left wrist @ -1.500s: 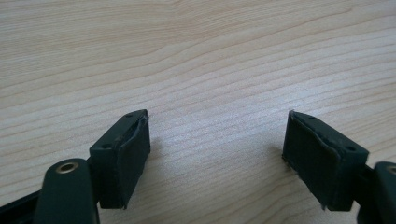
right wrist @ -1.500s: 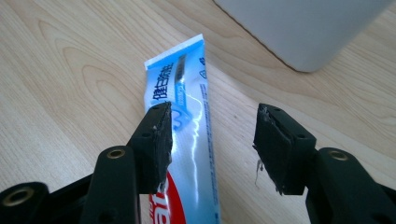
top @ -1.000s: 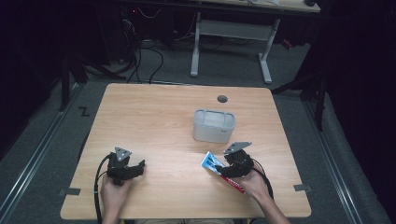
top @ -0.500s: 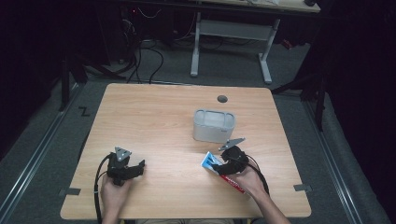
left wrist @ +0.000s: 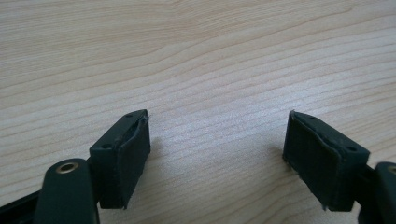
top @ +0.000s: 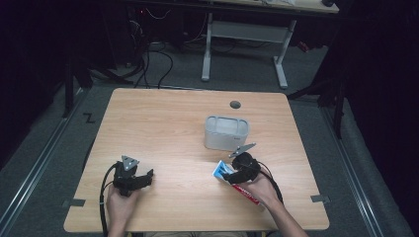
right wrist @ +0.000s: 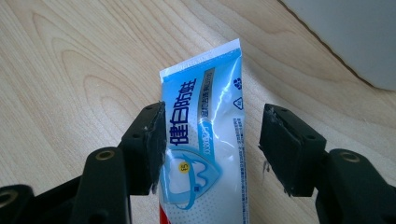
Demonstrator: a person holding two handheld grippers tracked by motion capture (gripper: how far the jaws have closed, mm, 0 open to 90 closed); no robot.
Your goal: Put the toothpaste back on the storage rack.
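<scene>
1. A blue-and-white plastic toothpaste tube [right wrist: 205,140] with a red cap end is seen lying flat on the light wooden table [top: 168,123], at about five o'clock from the table's middle, just in front of the grey rectangular plastic bin [top: 227,132].
2. The tube's long axis is seen, in the right gripper view, to run from six to twelve o'clock between the jaws of the right gripper [right wrist: 210,149], crimped end farthest away.
3. The right gripper's jaws are held wide: the left pad appears to be at the tube's edge, while a gap is left at the other pad, so no grip is judged to be made.
4. The left gripper [left wrist: 217,158] is held wide open over bare wood, with nothing between its jaws, well apart at nine o'clock from the tube.
5. The bin's inside cannot be made out clearly; nothing is seen in it.
</scene>
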